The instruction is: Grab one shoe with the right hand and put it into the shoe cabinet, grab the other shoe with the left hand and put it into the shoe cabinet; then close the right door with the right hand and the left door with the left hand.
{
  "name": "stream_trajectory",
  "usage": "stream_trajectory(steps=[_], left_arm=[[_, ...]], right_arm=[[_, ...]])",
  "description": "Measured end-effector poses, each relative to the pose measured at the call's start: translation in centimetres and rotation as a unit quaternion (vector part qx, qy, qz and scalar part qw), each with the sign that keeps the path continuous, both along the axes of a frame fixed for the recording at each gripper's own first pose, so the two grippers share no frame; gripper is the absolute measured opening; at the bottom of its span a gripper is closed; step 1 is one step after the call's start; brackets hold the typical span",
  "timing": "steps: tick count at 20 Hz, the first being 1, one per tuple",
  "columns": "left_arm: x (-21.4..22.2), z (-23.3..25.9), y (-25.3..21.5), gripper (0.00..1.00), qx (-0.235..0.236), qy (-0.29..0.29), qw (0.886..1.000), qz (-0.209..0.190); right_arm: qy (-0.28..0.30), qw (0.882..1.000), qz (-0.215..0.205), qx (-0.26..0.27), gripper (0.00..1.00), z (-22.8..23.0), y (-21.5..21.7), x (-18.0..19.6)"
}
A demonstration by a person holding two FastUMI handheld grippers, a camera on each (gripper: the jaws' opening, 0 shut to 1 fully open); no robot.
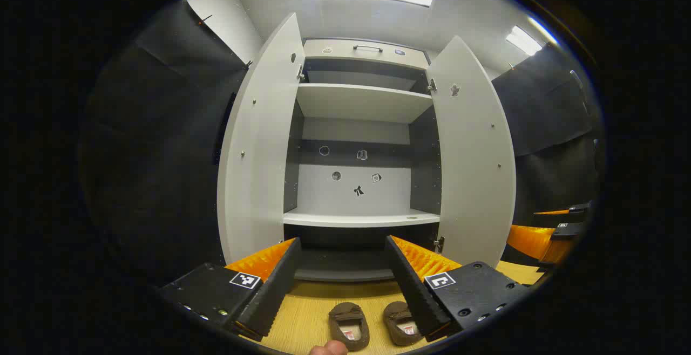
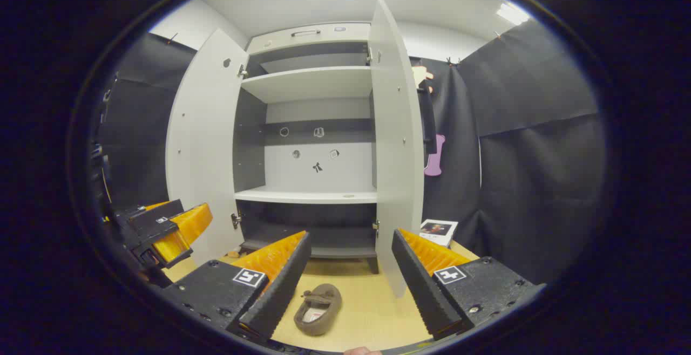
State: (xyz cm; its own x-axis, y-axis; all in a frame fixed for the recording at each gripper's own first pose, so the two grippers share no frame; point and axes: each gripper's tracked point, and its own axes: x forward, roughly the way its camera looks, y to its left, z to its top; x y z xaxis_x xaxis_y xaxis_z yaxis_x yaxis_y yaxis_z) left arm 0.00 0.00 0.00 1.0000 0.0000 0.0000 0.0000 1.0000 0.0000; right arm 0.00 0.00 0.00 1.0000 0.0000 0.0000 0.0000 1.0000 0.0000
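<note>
Pale wood flooring (image 1: 318, 301) runs up to a white shoe cabinet (image 1: 359, 204) set against dark cloth walls under ceiling lights. Two brown shoes lie on that floor in front of the cabinet, side by side and close together in the left gripper view: one shoe (image 1: 349, 325) and the other shoe (image 1: 400, 322), both with openings facing up. In the right gripper view one brown shoe (image 2: 318, 308) lies on the floor. Both cabinet doors stand wide open, the left door (image 1: 259, 144) and the right door (image 1: 472, 161), and the shelves (image 1: 361, 217) inside are bare. The left hand-held gripper (image 1: 341, 282) hangs above the shoes with its fingers spread wide, gripping nothing. The right hand-held gripper (image 2: 350, 277) is likewise wide open and empty, poised over the floor near the shoe. A small box (image 2: 438, 231) sits by the right door's foot.
</note>
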Motion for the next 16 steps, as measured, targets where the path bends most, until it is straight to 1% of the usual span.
stream_trajectory(steps=[1,3,4,6,7,8,10,11,12,13,14,15,16], left_arm=[[0.0,0.0,0.2,0.94,0.001,0.001,1.000,0.000],[-0.1,0.0,0.4,0.94,0.006,0.001,1.000,0.003],[-0.1,-0.2,0.5,0.95,0.005,0.001,1.000,0.003],[-0.1,-0.7,0.5,0.94,0.004,0.008,1.000,0.004],[-0.1,-0.9,0.6,0.95,0.003,0.011,1.000,0.004],[-0.2,-0.9,0.5,0.95,0.002,0.010,1.000,0.004],[-0.2,-0.6,0.5,0.95,0.003,0.005,1.000,0.004],[-0.2,-0.5,0.3,0.95,0.004,0.005,1.000,0.002],[-0.1,-0.5,0.3,0.95,0.005,0.005,1.000,0.000],[-0.1,-0.5,0.3,0.95,0.005,0.004,1.000,-0.001],[0.0,-0.4,0.4,0.95,0.003,0.002,1.000,0.000],[0.1,-0.4,0.5,0.95,0.002,0.000,1.000,0.002],[0.1,-0.4,0.7,0.99,0.001,0.001,1.000,0.006]], right_arm=[[0.003,1.000,-0.003,0.001,0.98,-0.2,0.1,0.0],[0.011,1.000,-0.010,0.001,0.99,-0.6,-0.1,0.2],[0.015,1.000,-0.009,0.002,0.94,-0.7,0.0,0.2],[0.020,1.000,-0.010,0.006,0.94,-1.0,-0.1,0.2],[0.020,1.000,-0.010,0.007,0.99,-1.0,-0.1,0.1],[0.018,1.000,-0.012,0.006,0.94,-1.0,-0.3,0.0],[0.018,1.000,-0.013,0.000,0.94,-1.1,-0.3,0.0],[0.017,1.000,-0.012,-0.001,0.99,-1.2,-0.3,0.0],[0.017,1.000,-0.010,-0.001,0.94,-1.1,-0.2,0.1],[0.017,1.000,-0.008,0.000,0.94,-1.1,0.0,0.1],[0.017,1.000,-0.006,0.001,0.99,-1.0,0.1,0.1],[0.017,1.000,-0.004,0.002,0.94,-1.0,0.3,0.1],[0.018,1.000,-0.003,0.003,0.94,-1.0,0.4,0.1]])
